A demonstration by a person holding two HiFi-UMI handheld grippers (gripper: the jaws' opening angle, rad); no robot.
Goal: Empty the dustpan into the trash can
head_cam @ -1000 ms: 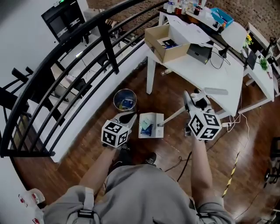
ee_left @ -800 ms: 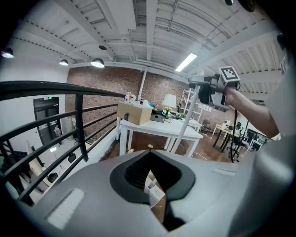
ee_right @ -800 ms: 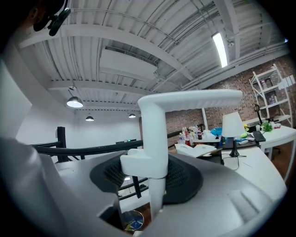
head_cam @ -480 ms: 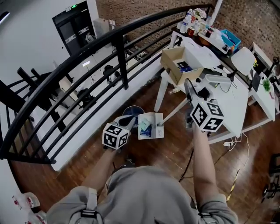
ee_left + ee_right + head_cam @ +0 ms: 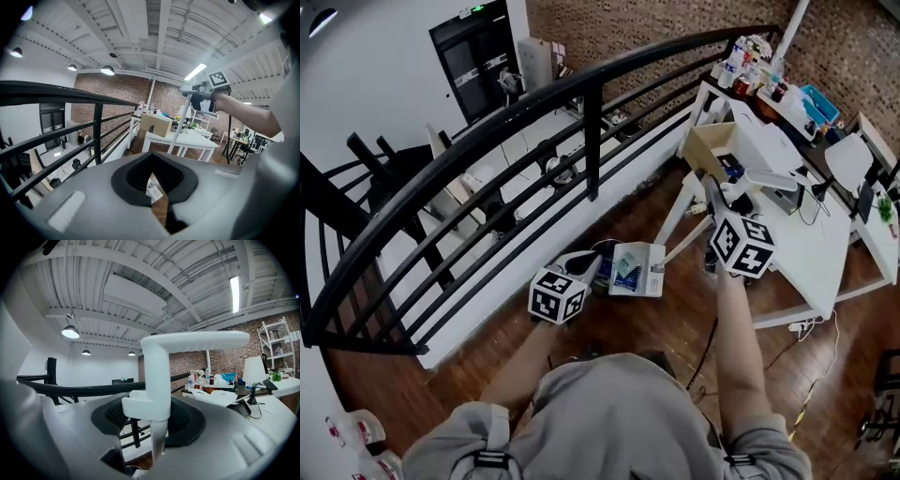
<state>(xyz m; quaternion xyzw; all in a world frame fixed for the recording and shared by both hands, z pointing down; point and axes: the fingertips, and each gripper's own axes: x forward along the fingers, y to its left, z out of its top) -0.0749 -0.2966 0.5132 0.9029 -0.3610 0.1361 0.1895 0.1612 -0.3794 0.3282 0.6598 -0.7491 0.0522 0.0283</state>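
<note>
Since a second earlier, both grippers and the dustpan (image 5: pixel 651 257) had shifted toward the trash can (image 5: pixel 602 251). The can, then well apart from the pan, now showed only as a dark rim just beside the pan's left edge, partly covered by the pan and by the left gripper (image 5: pixel 584 268). We noted a teal packet (image 5: pixel 624 267) and pale scraps lying in the white pan, which sat roughly flat. We could not make out the can's contents. Farther off, an open cardboard box (image 5: pixel 712 148) stood on the white table (image 5: pixel 811 234) with a dark blue item inside. The right gripper (image 5: pixel 151 420) was clamped on the pan's white handle (image 5: pixel 157 376), below its bent top grip. The left gripper's jaws stood almost together with nothing gripped, their tips just beside the pan.
</note>
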